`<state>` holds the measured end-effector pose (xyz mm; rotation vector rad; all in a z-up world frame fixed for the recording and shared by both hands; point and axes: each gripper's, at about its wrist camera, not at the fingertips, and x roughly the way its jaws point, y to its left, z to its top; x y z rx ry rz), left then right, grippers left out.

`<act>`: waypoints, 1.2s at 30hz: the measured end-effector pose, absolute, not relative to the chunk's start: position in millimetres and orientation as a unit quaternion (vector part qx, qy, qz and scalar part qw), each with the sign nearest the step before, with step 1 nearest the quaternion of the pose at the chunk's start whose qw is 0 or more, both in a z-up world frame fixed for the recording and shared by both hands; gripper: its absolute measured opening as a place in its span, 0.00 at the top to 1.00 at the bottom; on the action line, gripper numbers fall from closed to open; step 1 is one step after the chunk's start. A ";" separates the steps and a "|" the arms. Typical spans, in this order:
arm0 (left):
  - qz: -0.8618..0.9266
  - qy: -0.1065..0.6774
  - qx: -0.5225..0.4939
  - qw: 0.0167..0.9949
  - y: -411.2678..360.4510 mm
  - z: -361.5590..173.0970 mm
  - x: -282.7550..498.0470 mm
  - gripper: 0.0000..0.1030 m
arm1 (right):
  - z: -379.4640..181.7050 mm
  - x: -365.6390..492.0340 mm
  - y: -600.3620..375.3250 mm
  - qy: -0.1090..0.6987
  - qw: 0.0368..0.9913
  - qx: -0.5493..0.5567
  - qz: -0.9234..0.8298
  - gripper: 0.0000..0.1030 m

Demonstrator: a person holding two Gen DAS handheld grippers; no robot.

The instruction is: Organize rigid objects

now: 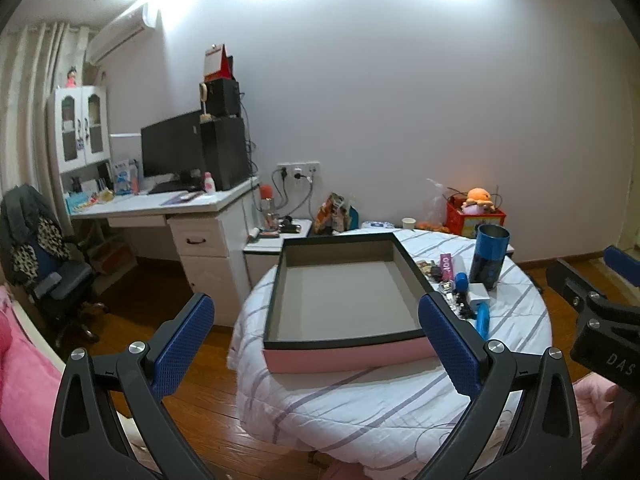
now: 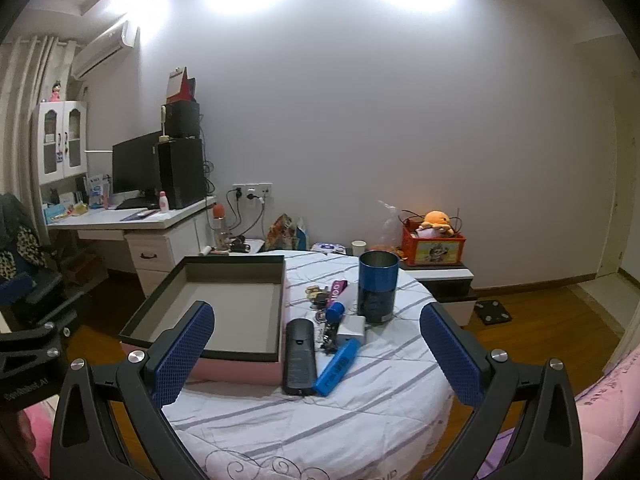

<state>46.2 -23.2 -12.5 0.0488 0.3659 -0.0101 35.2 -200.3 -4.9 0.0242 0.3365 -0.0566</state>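
right wrist view: nothing sorted yet, task looks barely begun. the pink tray [image 2: 224,312] with its dark rim sits empty on the round striped table [image 2: 304,424]. just right of it, all on the cloth: black remote [image 2: 299,356] touching the tray side, blue bar [image 2: 338,366] against the remote, white box [image 2: 352,330], blue metal cup [image 2: 378,288] upright, pink tube [image 2: 338,290], small keychain clutter [image 2: 316,296] too small to tell apart. right gripper [image 2: 316,356] spread wide, holding nothing, hanging above the near table edge. left gripper [image 1: 316,340] also spread wide and empty, in front of the tray. every item left to move, likely into the tray.
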 end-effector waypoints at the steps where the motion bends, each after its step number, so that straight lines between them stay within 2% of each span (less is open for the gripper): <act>1: -0.010 0.184 0.021 0.983 -22.4 -14.5 49.5 0.00 | -6.2 36.9 -199.5 0.166 0.986 0.011 -0.025 0.00; 12: -0.016 0.248 -0.010 0.969 -2.0 -45.3 115.8 0.00 | -29.3 77.4 -215.4 0.172 0.985 0.017 -0.025 0.00; 32: 0.039 0.378 -0.001 0.925 38.7 -93.8 229.2 0.01 | -49.4 163.0 -257.0 0.248 0.967 0.016 -0.050 0.00; 34: 0.035 0.387 -0.006 0.922 41.5 -99.7 238.4 0.04 | -49.8 168.5 -259.2 0.251 0.966 0.015 -0.052 0.00; 36: 0.033 0.399 -0.005 0.916 42.6 -105.5 246.2 0.16 | -50.9 175.1 -260.7 0.256 0.965 0.014 -0.055 0.00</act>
